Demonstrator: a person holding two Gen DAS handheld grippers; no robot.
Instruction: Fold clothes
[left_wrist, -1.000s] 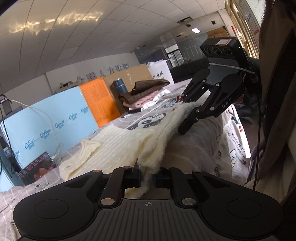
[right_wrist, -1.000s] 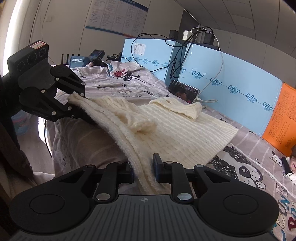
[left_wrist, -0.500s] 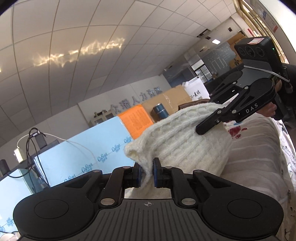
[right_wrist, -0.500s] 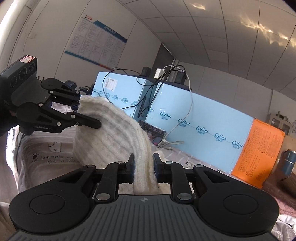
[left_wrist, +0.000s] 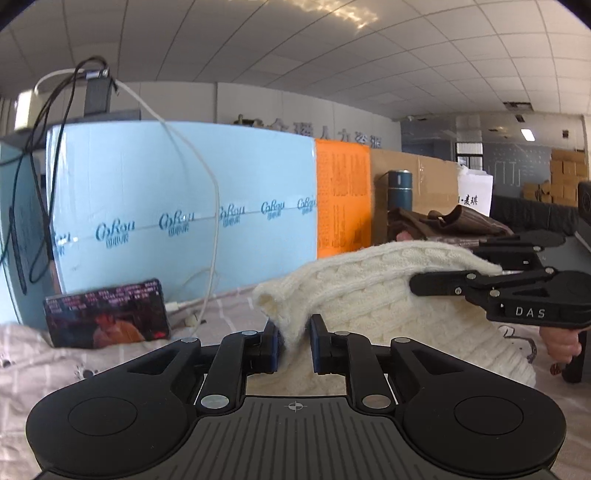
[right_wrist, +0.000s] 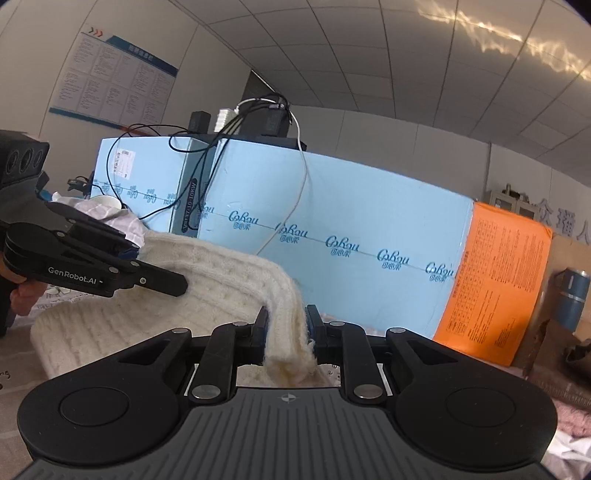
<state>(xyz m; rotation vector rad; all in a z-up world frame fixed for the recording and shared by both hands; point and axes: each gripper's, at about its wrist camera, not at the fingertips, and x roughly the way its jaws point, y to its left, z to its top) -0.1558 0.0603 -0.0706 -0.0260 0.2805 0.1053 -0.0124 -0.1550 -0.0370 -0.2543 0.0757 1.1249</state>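
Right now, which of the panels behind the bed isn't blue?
The orange panel, right of the light blue panels printed with a repeated logo. It carries dense small print instead, and stands just left of the brown cardboard.

Cream cable-knit sweater (left_wrist: 369, 280), black claws, pale-blue lettered foam boards (right_wrist: 351, 236), orange printed panel (left_wrist: 341, 199).
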